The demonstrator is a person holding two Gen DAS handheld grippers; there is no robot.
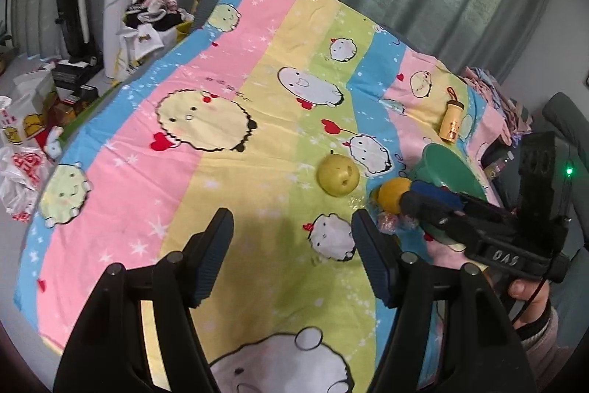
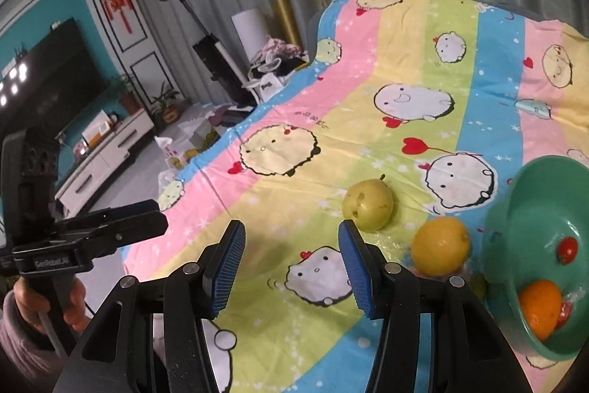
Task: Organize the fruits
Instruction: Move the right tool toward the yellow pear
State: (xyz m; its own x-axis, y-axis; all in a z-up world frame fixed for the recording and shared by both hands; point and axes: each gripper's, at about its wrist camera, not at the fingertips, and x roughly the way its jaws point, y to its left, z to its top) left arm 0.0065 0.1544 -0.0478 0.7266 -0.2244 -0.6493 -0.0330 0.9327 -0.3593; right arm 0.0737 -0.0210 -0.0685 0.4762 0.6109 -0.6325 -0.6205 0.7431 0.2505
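Note:
A yellow-green pear (image 2: 368, 207) lies on the cartoon-print sheet (image 2: 405, 35), with a yellow lemon (image 2: 440, 247) to its right. Right of the lemon a green bowl (image 2: 515, 220) stands tilted, holding an orange (image 2: 541, 306) and small red fruits (image 2: 567, 249). My right gripper (image 2: 292, 260) is open and empty, its right finger just short of the pear and left of the lemon. My left gripper (image 1: 292, 245) is open and empty too, over bare sheet in front of the pear (image 1: 338, 177). In the left wrist view the right gripper (image 1: 408, 197) partly covers the lemon (image 1: 390, 196) in front of the bowl (image 1: 449, 168).
A small orange bottle (image 1: 452, 122) lies beyond the bowl. Small pink wrapped bits (image 1: 388, 221) sit by the lemon. Bags and boxes (image 1: 25, 120) crowd the floor past the sheet's left edge. A hand (image 2: 70, 301) holds the left gripper (image 2: 158, 216). Curtains hang behind.

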